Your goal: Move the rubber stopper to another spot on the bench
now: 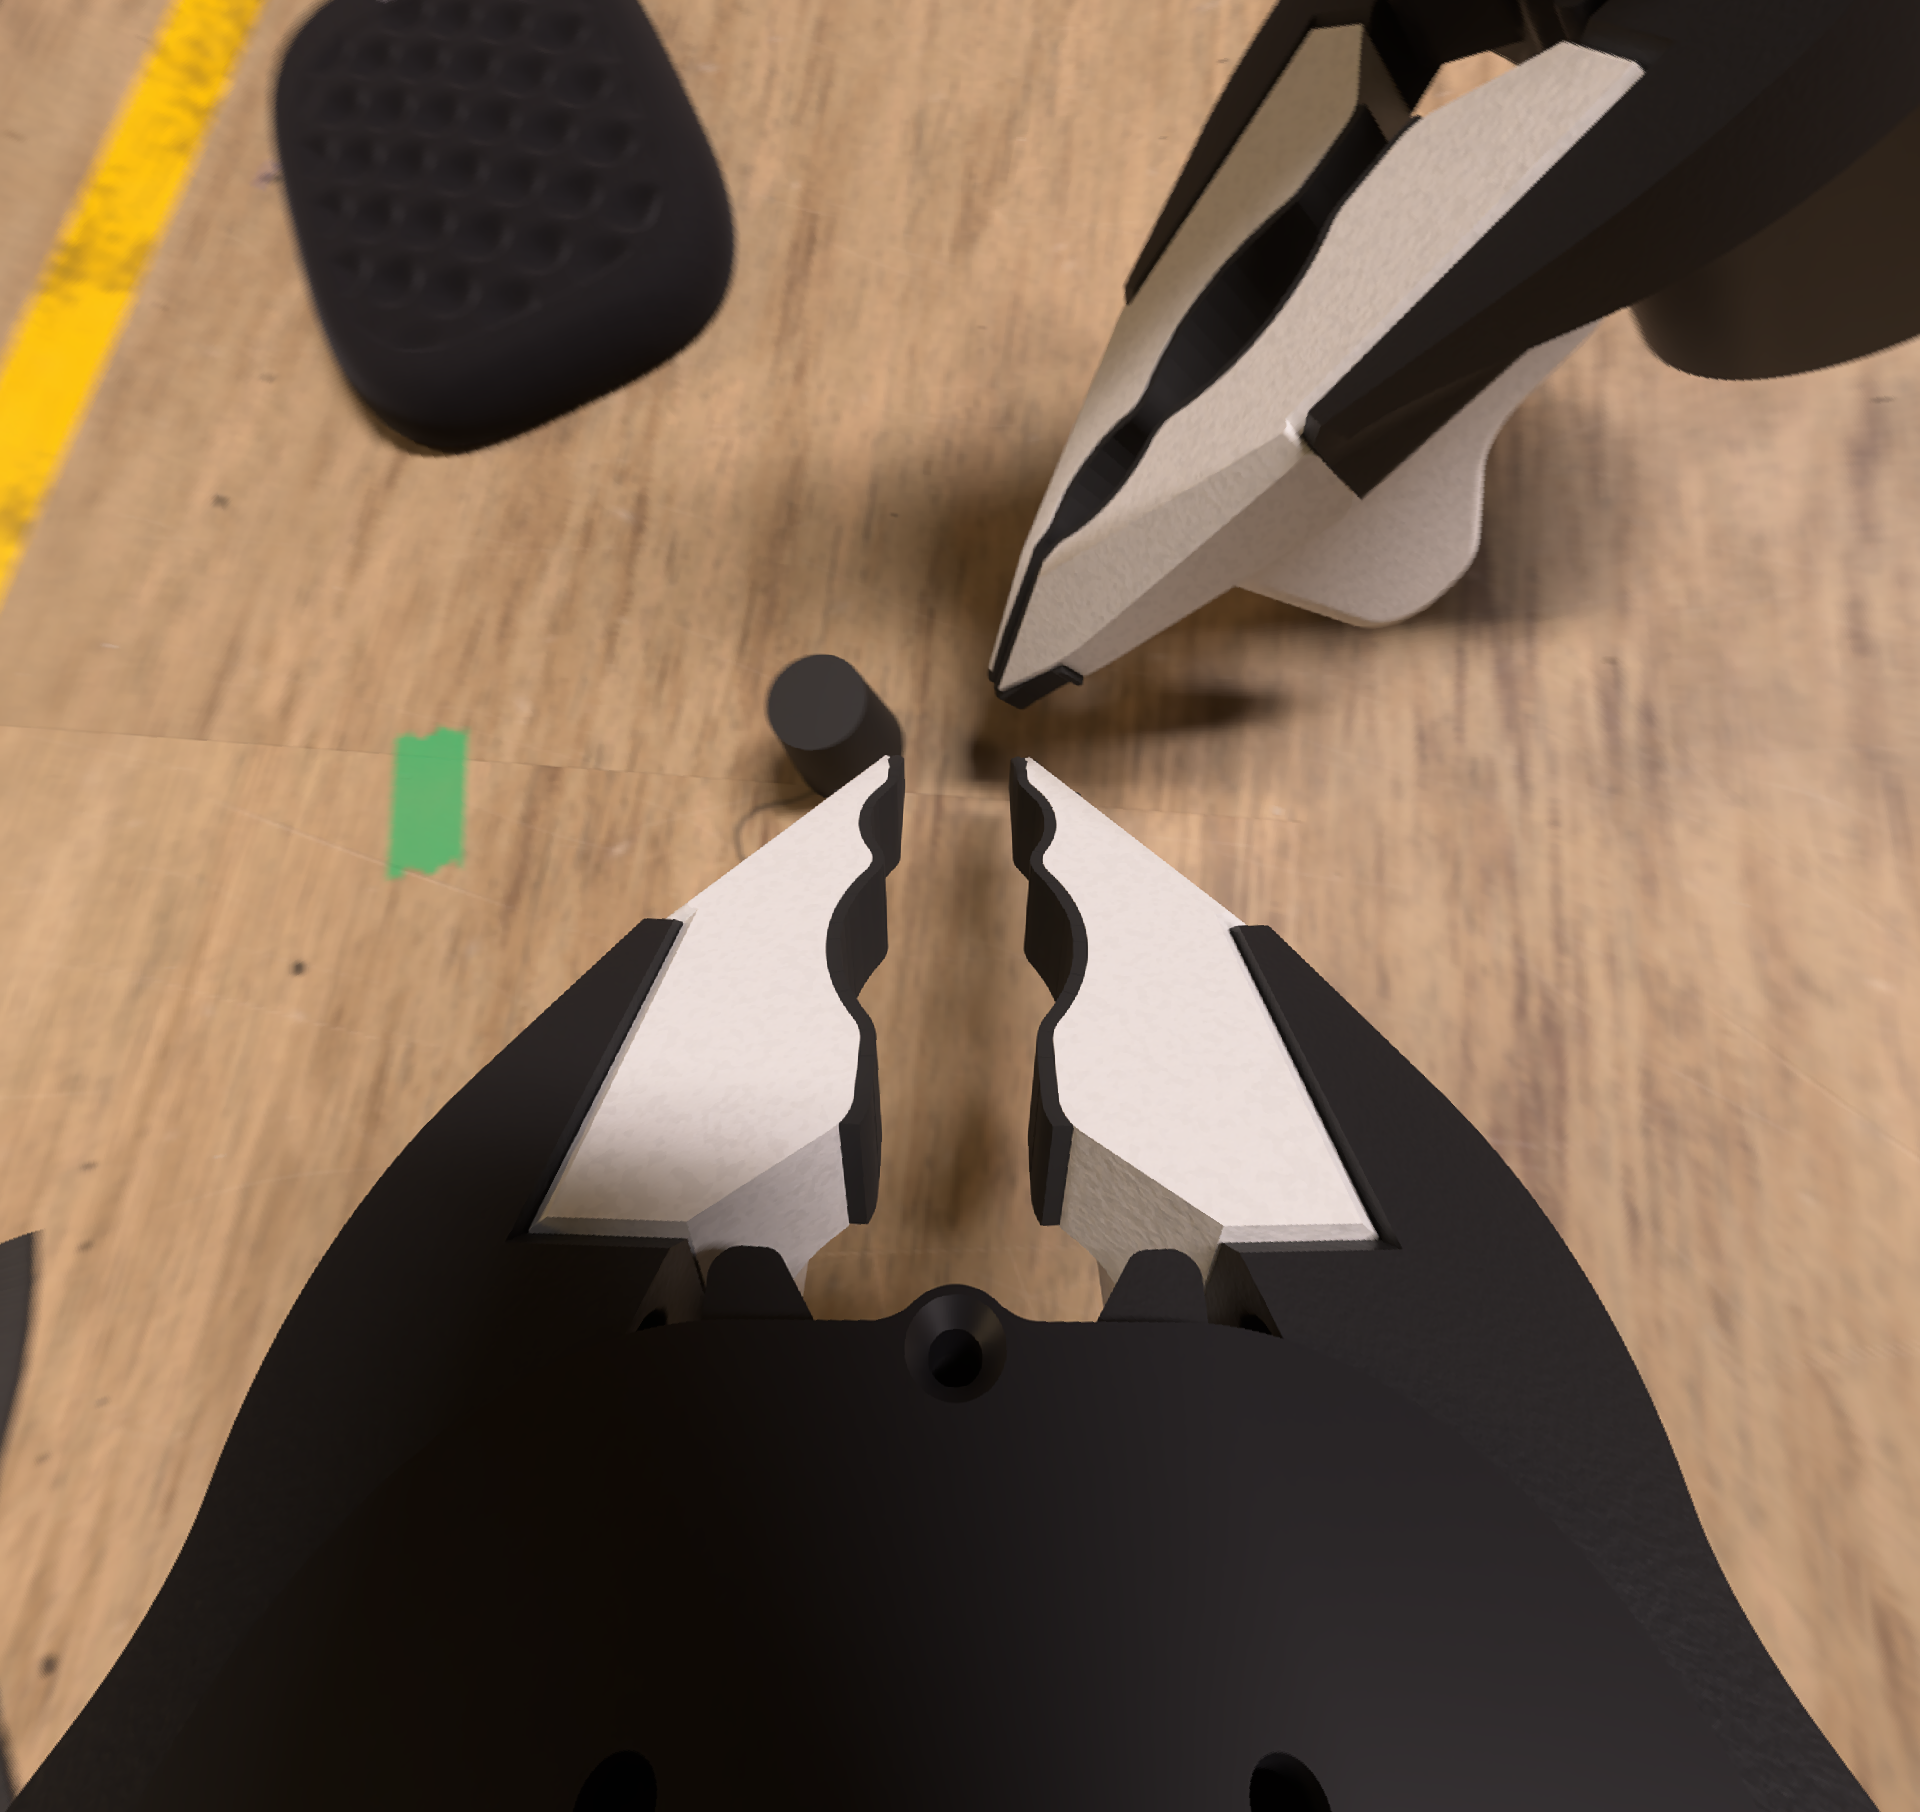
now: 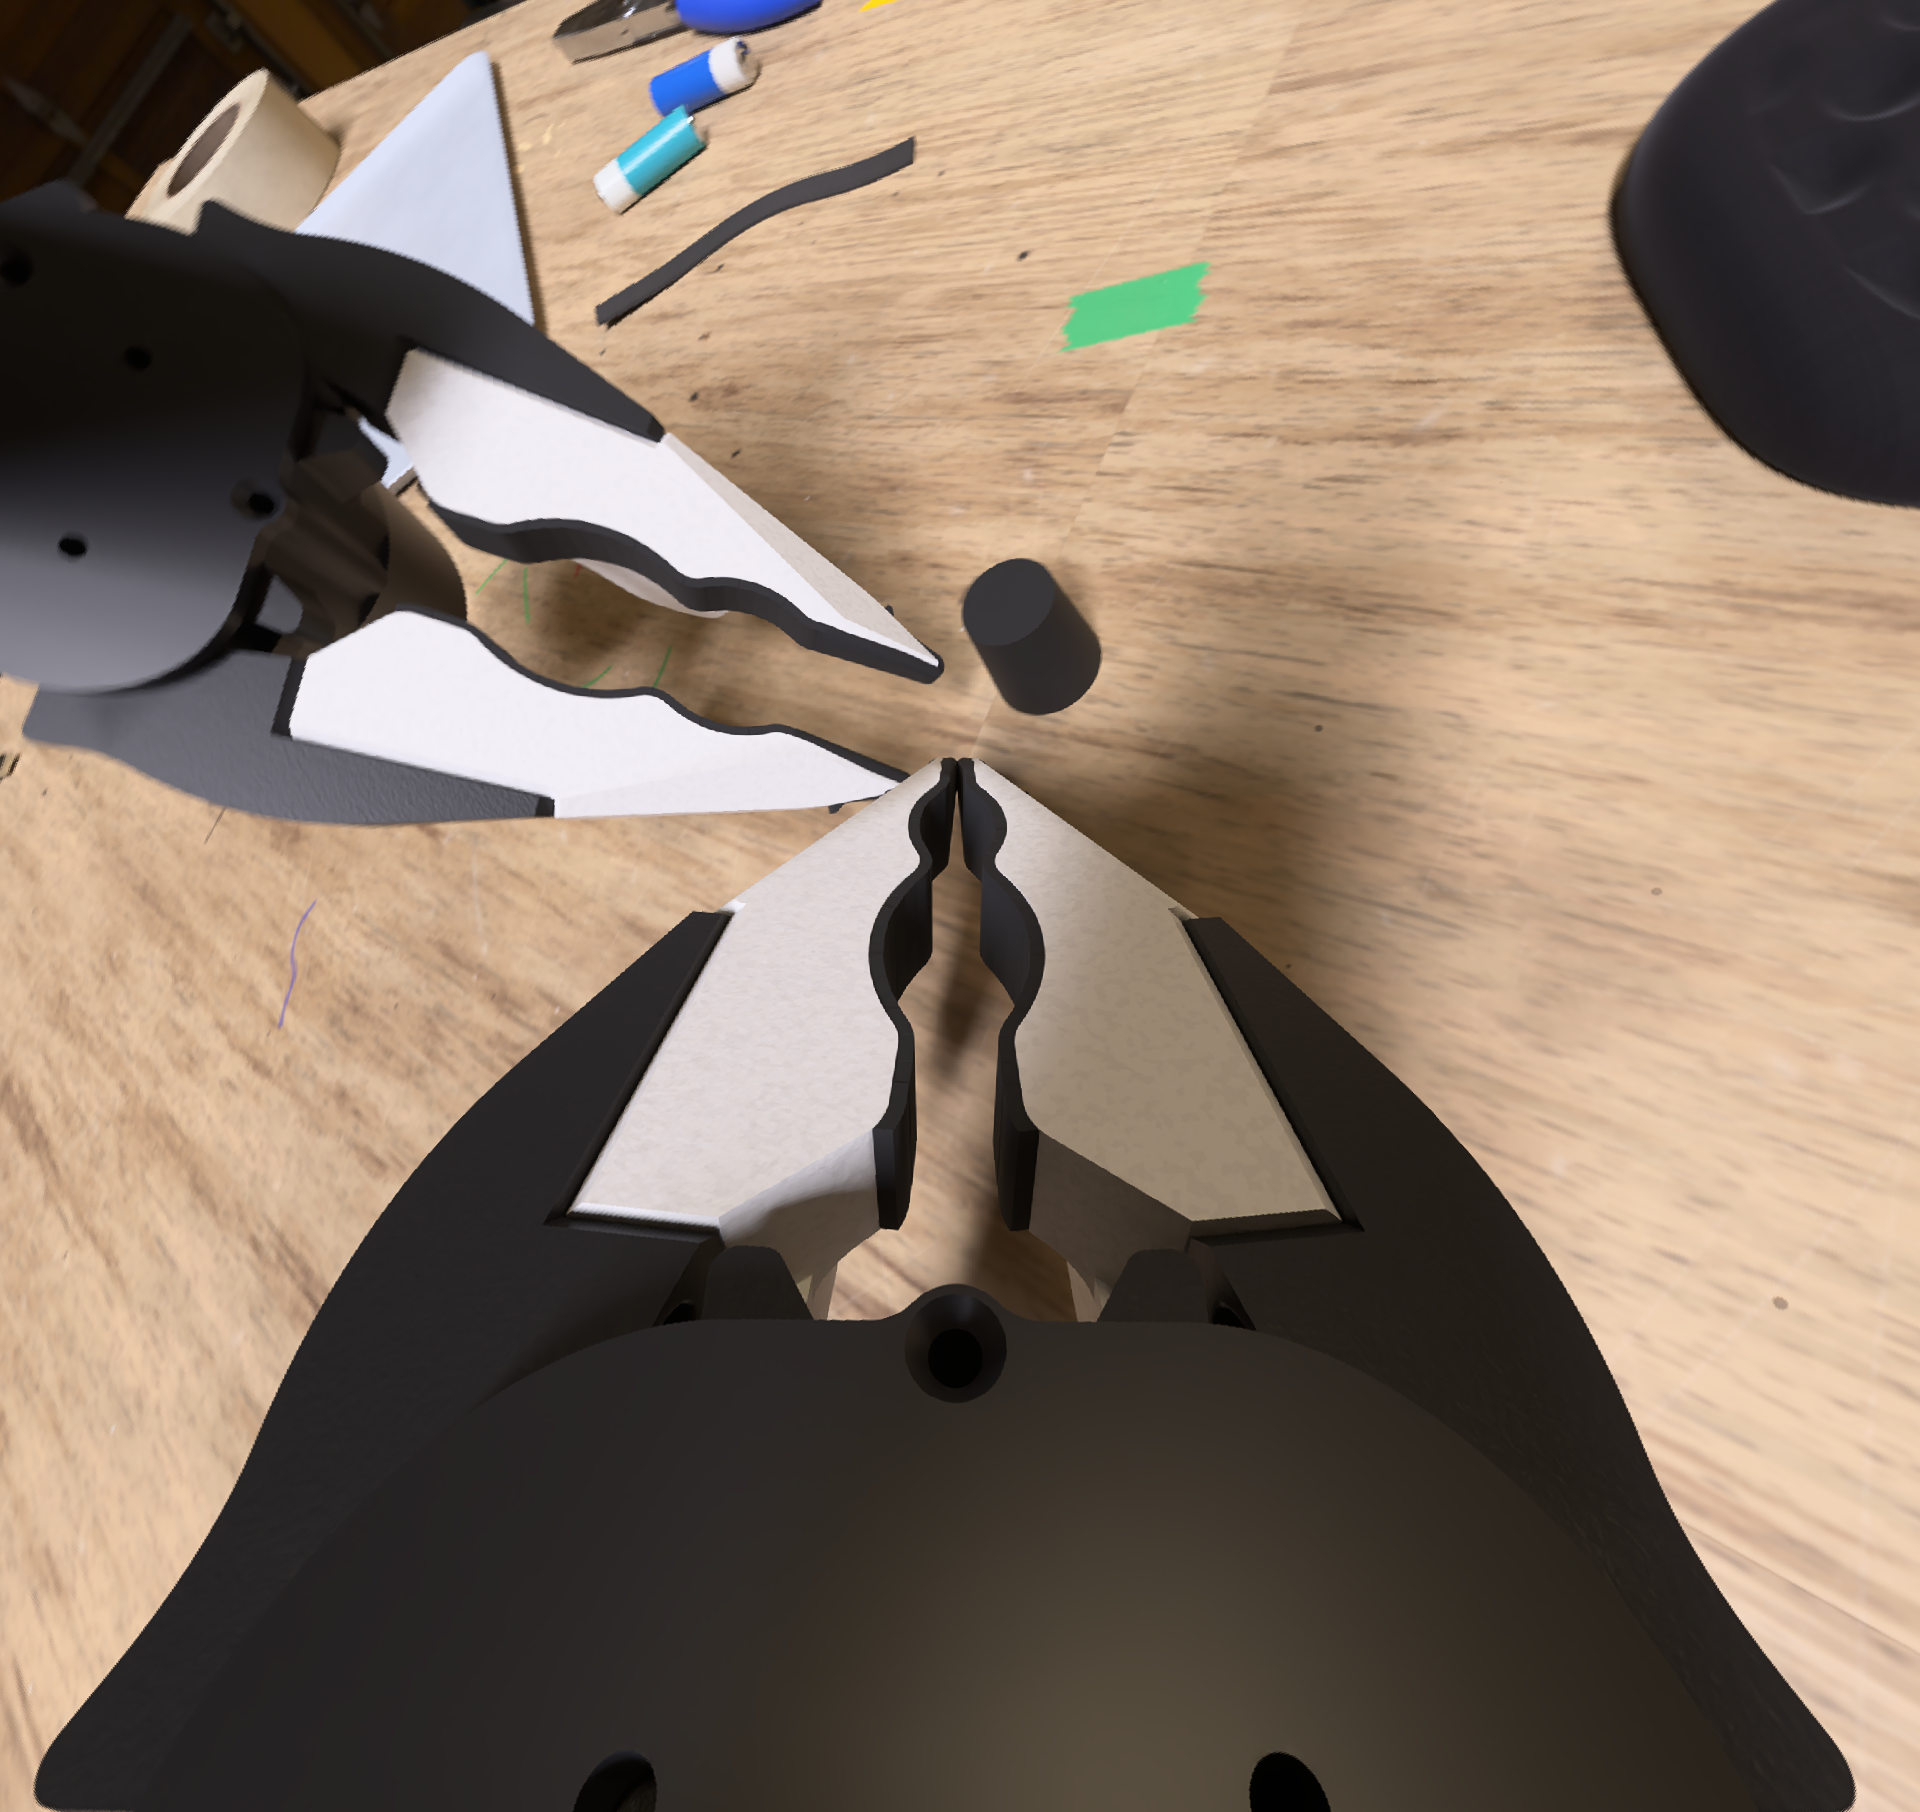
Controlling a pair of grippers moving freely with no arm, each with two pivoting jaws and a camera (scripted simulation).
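Stopper first: the small black rubber stopper lies tipped on its side on the pale plywood worktop, free of both grippers, between the green tape patch and the meeting fingertips. Just beside it, the left gripper has its fingers spread with nothing between them, while the right gripper, near it, has fingers pressed together and empty. A good pick probably means sliding the spread fingers sideways to straddle the round body squarely before squeezing, since it may roll.

Left gripper parted, right gripper closed
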